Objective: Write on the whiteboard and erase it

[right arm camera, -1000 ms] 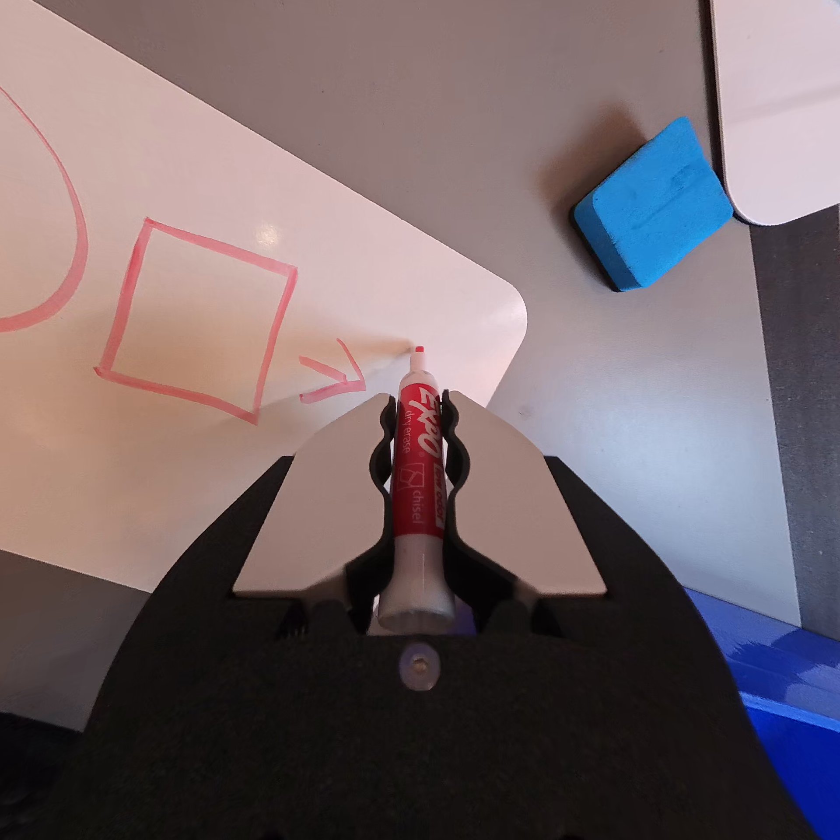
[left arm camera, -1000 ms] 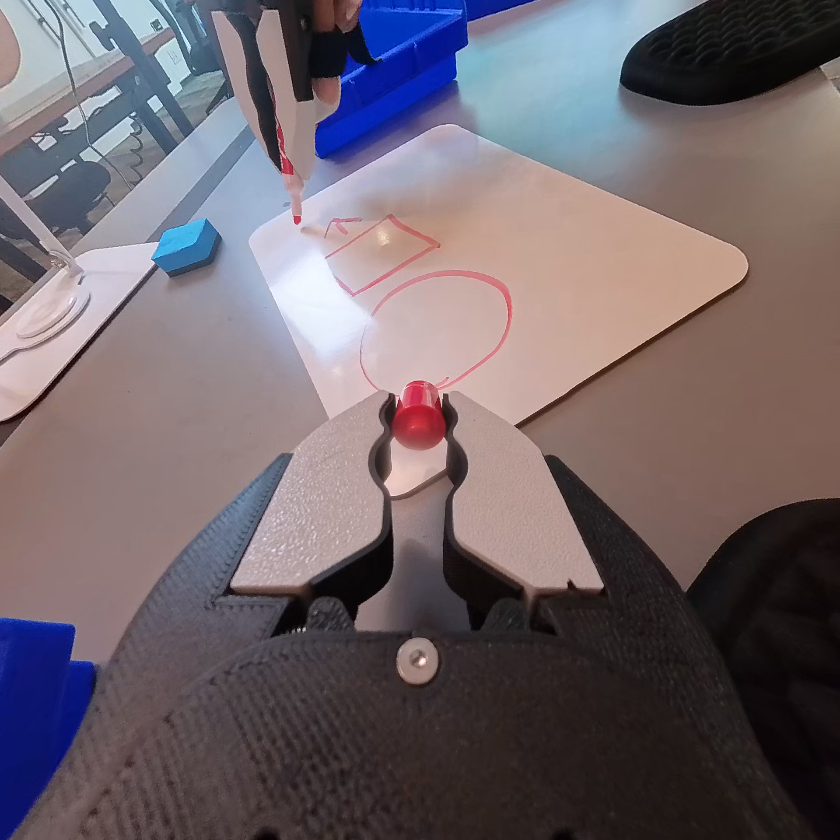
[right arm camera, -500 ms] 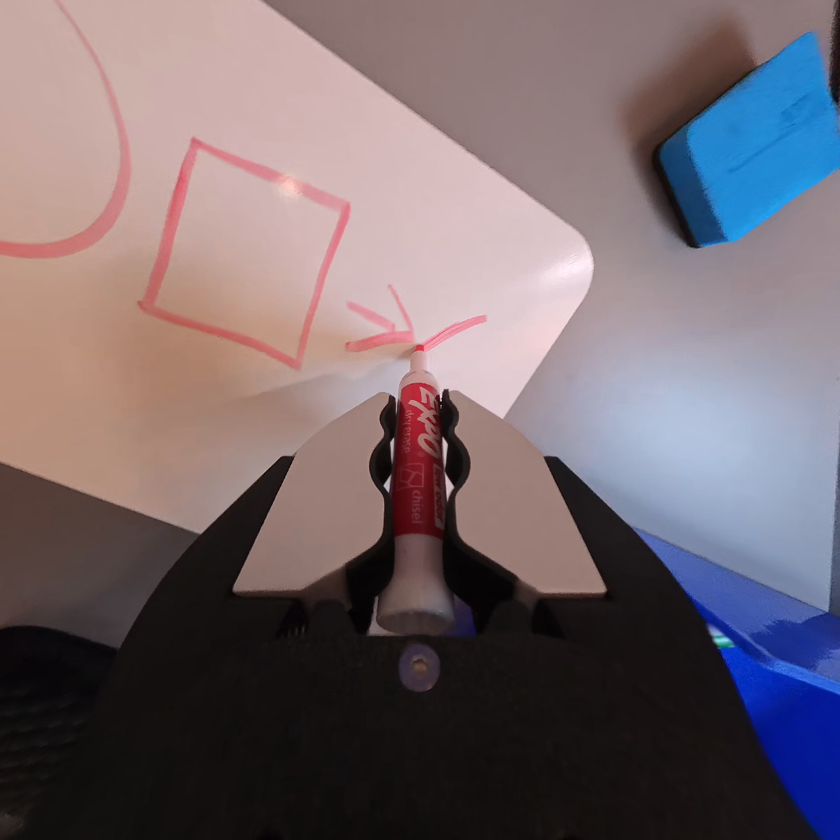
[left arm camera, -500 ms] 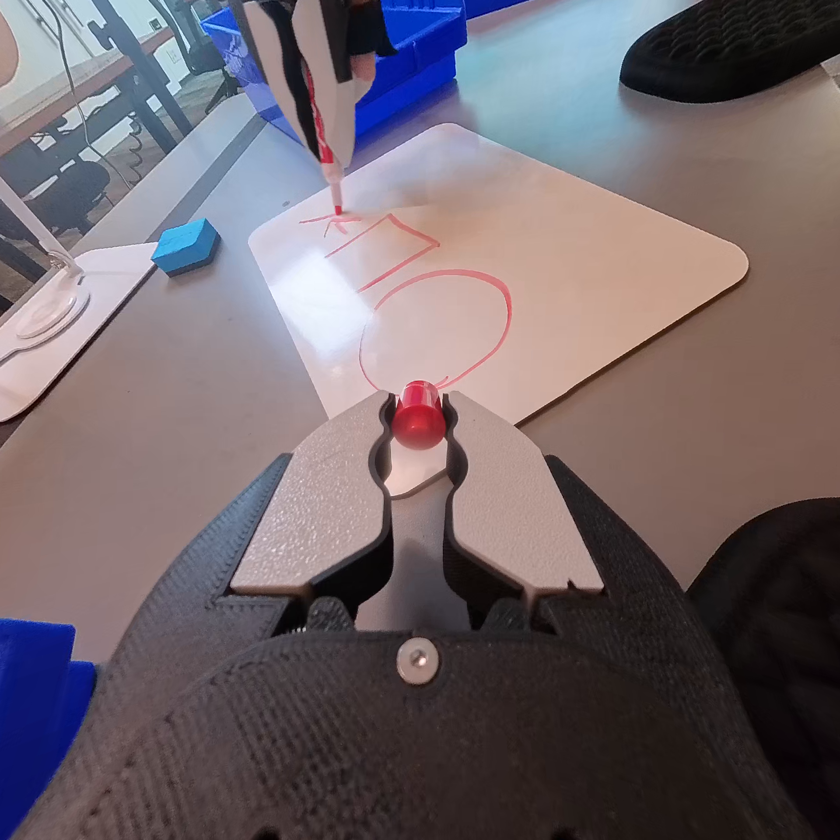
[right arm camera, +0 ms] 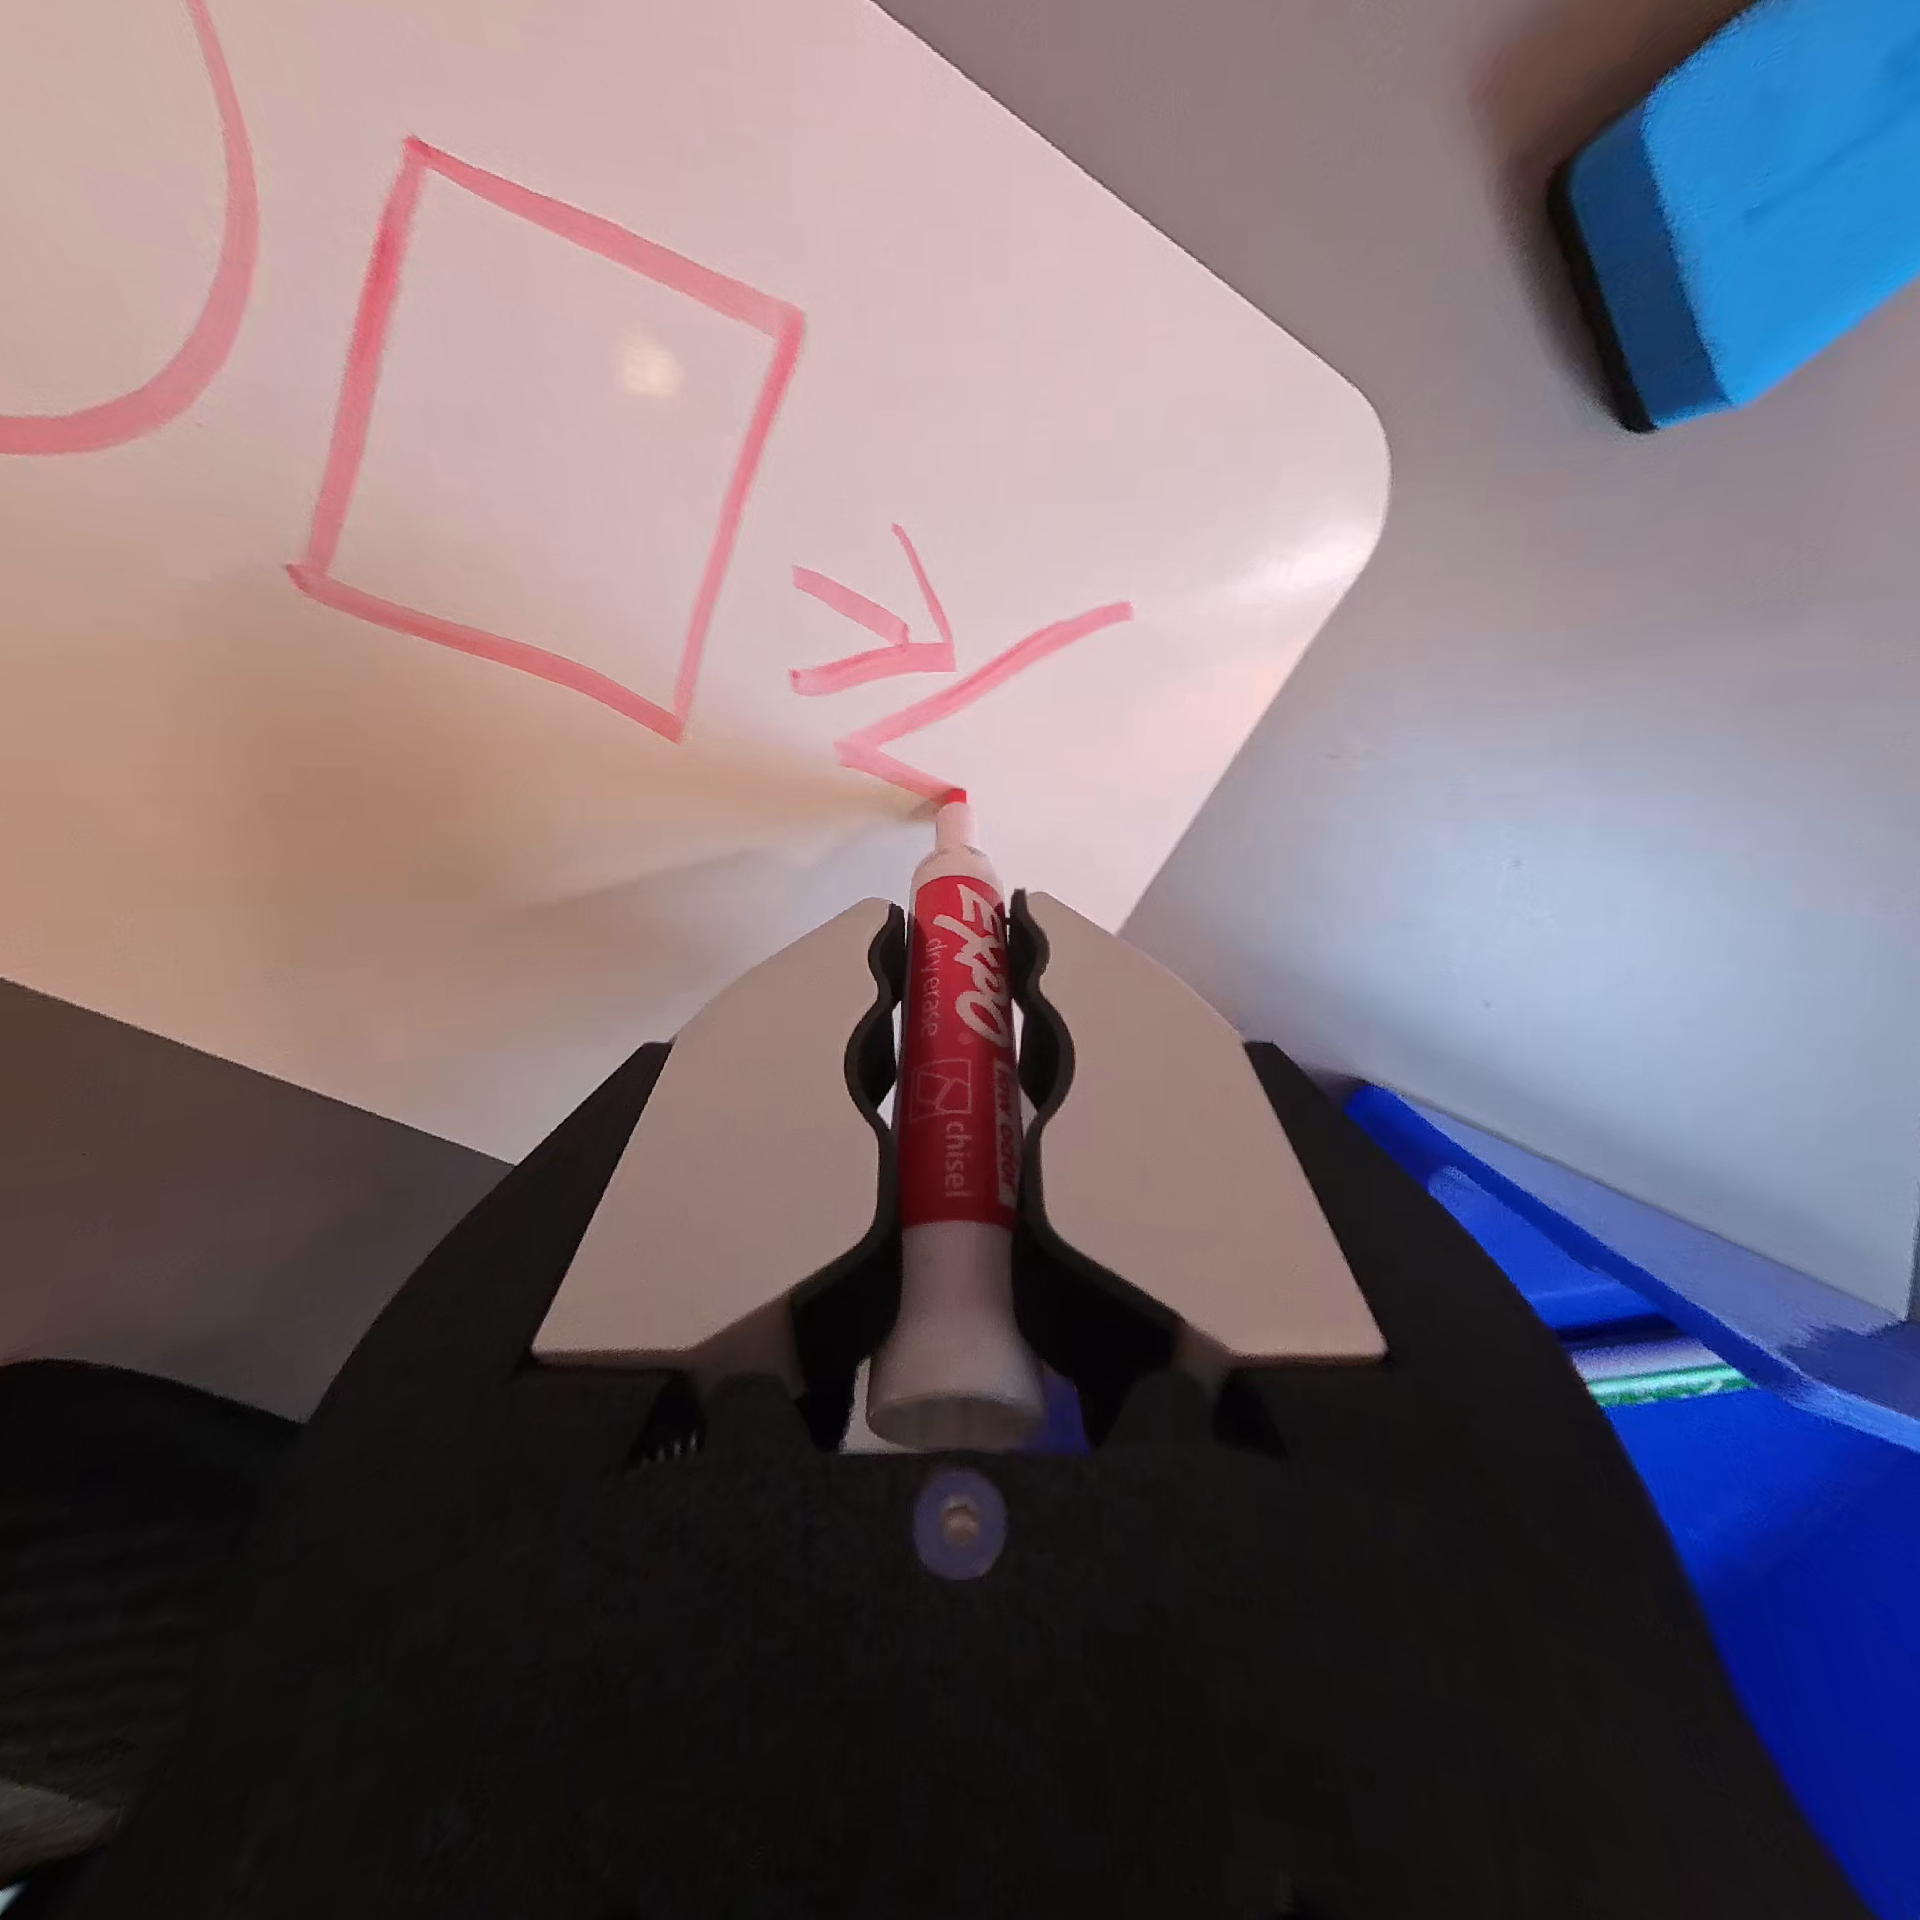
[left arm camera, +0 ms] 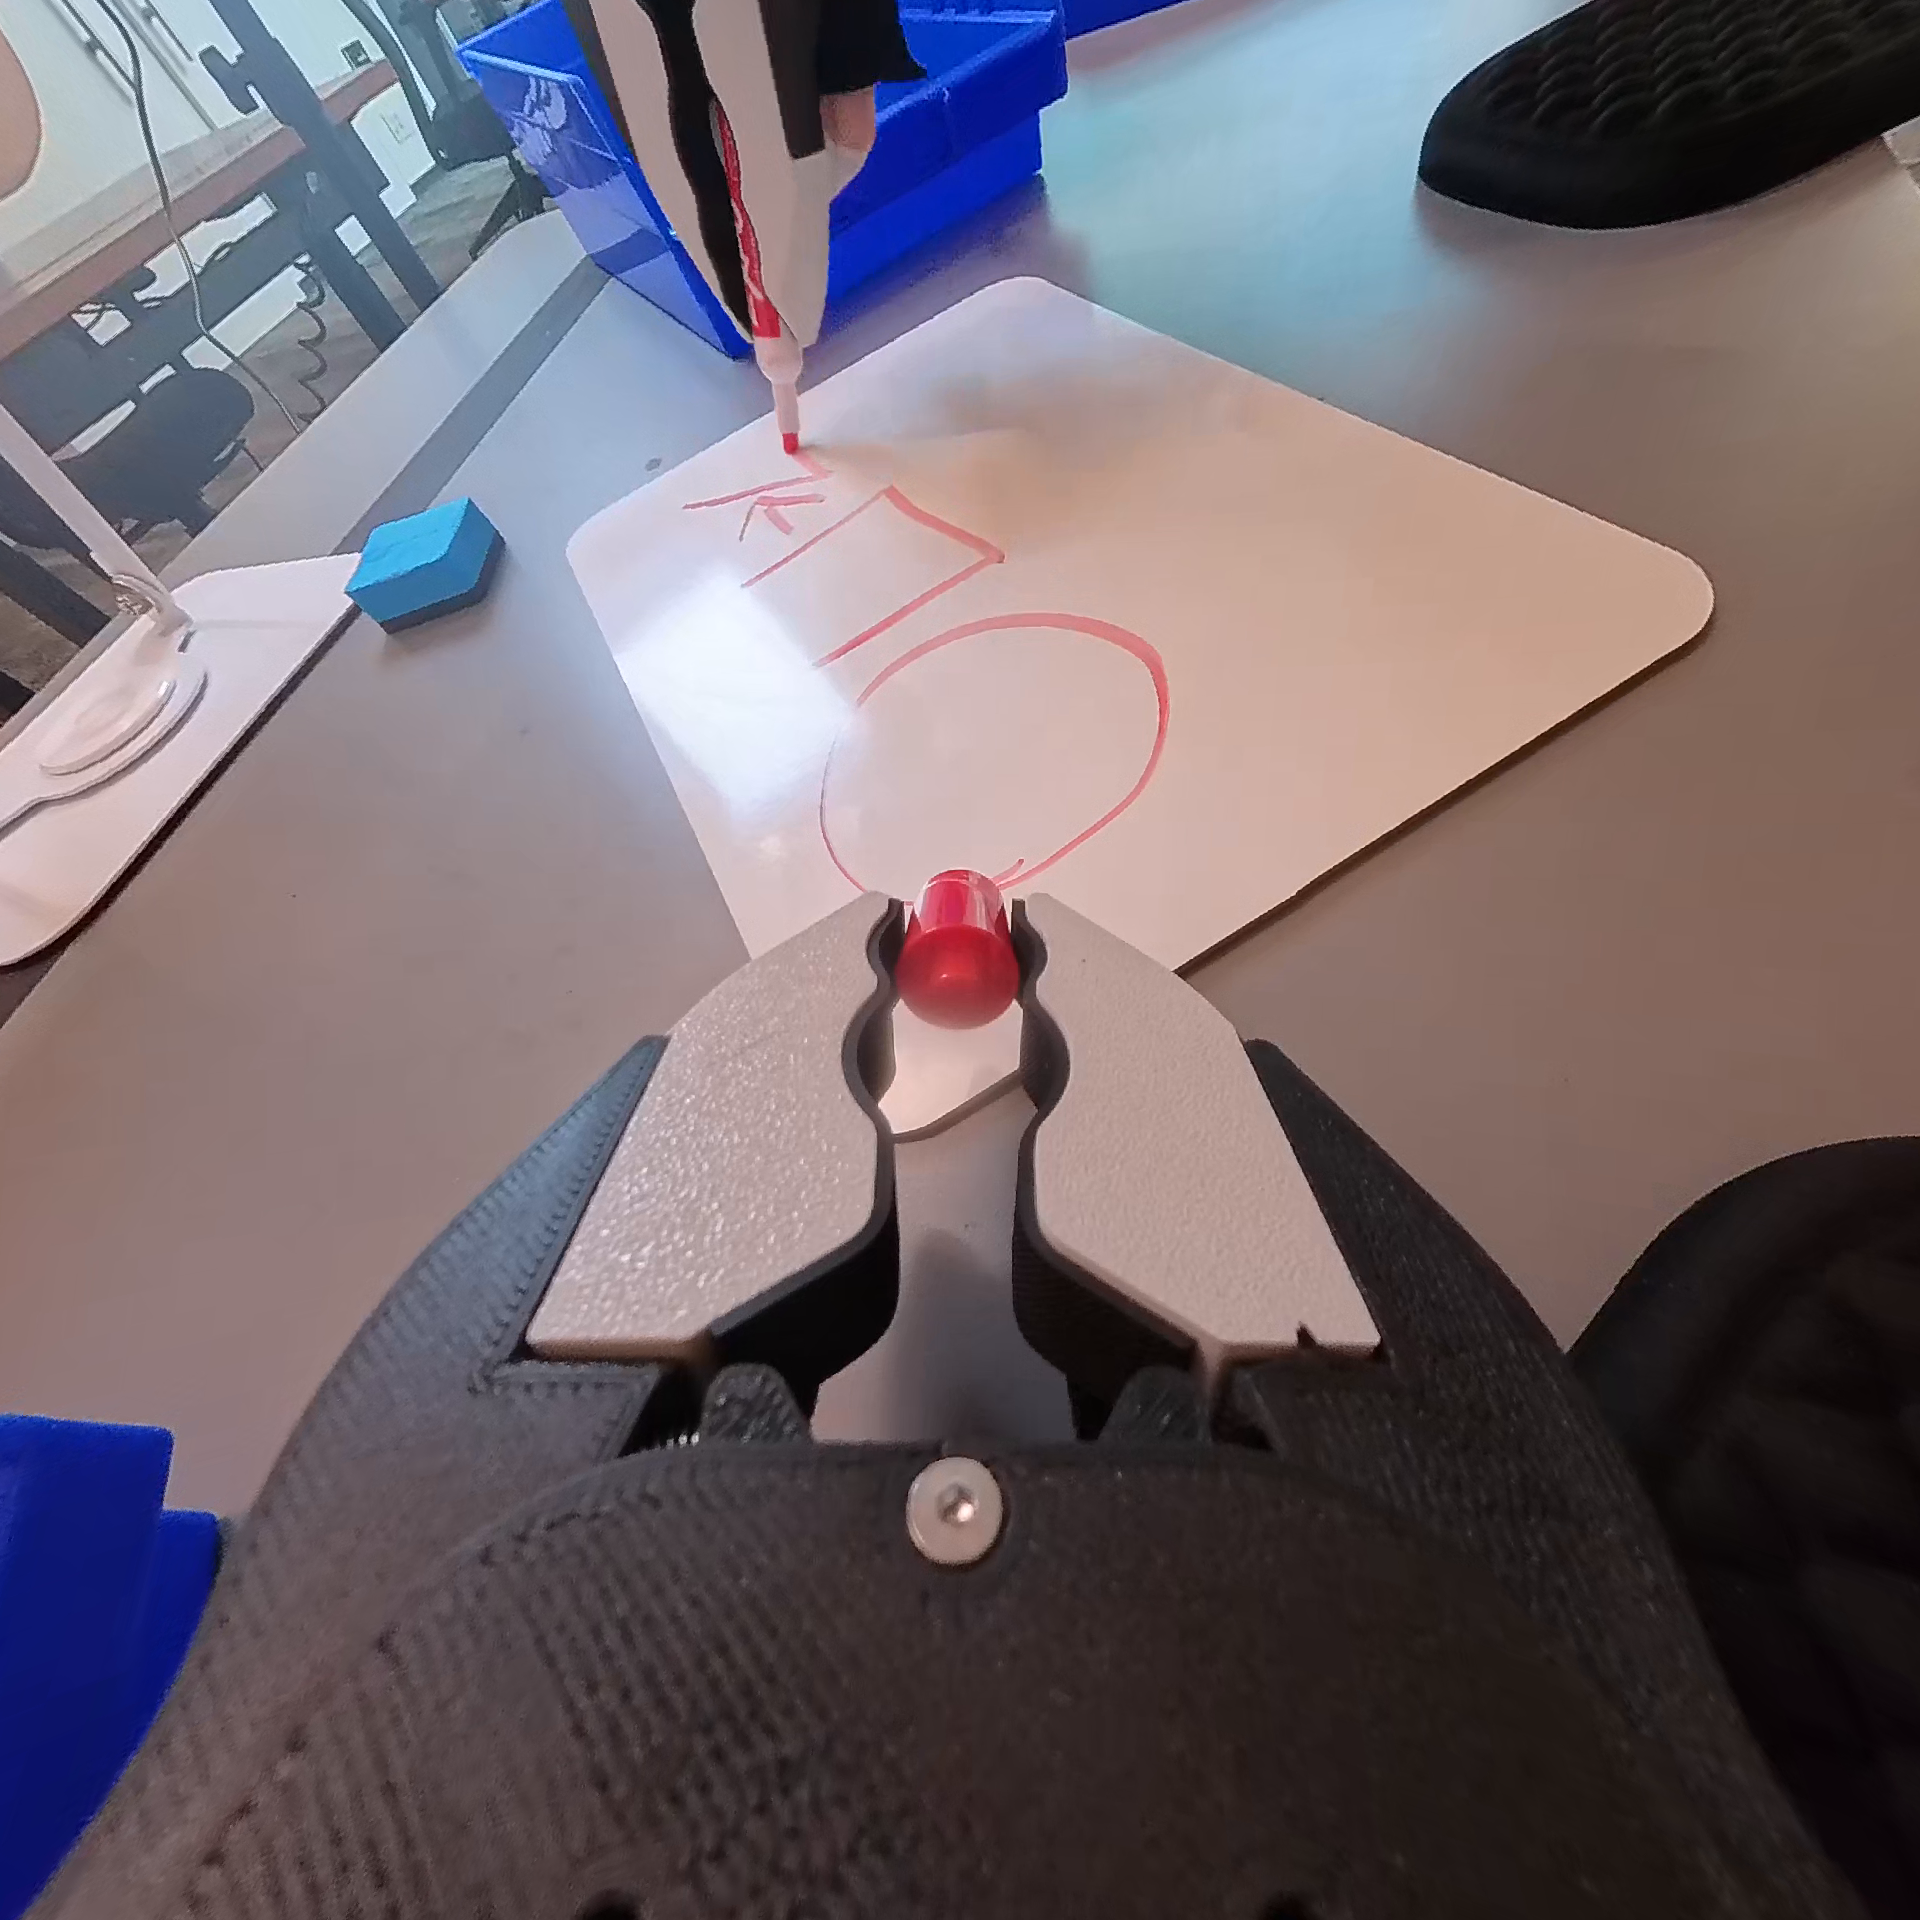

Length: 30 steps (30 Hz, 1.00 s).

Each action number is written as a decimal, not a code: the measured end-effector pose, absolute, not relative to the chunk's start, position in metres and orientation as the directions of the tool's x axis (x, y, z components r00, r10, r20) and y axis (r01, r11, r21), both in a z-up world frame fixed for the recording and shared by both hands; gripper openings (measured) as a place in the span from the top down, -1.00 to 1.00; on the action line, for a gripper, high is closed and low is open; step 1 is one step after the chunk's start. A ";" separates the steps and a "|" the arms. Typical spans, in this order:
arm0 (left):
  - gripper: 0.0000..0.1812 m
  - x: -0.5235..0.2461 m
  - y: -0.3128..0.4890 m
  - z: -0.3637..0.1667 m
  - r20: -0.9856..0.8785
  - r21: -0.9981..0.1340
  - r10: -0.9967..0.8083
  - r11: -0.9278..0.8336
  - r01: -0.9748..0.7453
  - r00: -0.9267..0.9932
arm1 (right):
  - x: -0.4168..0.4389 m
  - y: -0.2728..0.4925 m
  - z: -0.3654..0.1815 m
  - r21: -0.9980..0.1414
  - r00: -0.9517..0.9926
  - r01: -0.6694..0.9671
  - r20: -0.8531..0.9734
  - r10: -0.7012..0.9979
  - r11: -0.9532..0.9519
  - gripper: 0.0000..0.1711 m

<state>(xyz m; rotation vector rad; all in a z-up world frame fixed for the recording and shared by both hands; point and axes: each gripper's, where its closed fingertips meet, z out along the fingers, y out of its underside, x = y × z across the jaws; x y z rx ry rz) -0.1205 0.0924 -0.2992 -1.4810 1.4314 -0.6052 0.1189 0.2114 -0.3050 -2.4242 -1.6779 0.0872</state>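
Because its tip must meet the whiteboard (right arm camera: 1039,416), the right gripper (right arm camera: 956,914) clamps the red marker (right arm camera: 956,1091) nose-down beside the drawn square (right arm camera: 551,436). The left gripper (left arm camera: 956,914) pinches the red cap (left arm camera: 954,961) over the whiteboard's near edge, likely kept ready for recapping, while the blue eraser (left arm camera: 426,561) waits just off the whiteboard.

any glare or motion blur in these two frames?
Left wrist view: a window glare patch on the glossy white whiteboard washes out part of the red square's lines. Right wrist view: the blue foam eraser is motion-smeared; the red marker casts a soft shadow leftward.
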 end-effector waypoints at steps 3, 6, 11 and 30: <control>0.78 -0.121 0.093 -0.299 -0.259 -0.868 -0.947 0.142 -0.475 0.190 | 0.135 0.226 -0.305 -0.184 0.394 0.910 0.101 0.914 -0.372 0.77; 0.78 -0.121 0.093 -0.299 -0.258 -0.869 -0.947 0.141 -0.474 0.191 | 0.145 0.234 -0.305 -0.192 0.422 0.898 0.113 0.900 -0.397 0.77; 0.78 -0.121 0.093 -0.300 -0.260 -0.868 -0.947 0.143 -0.476 0.190 | 0.143 0.236 -0.305 -0.187 0.412 0.903 0.125 0.903 -0.386 0.78; 0.78 -0.119 0.090 -0.295 -0.263 -0.877 -0.946 0.152 -0.456 0.189 | 0.076 0.233 -0.270 -0.442 0.378 0.846 0.106 0.920 -0.297 0.78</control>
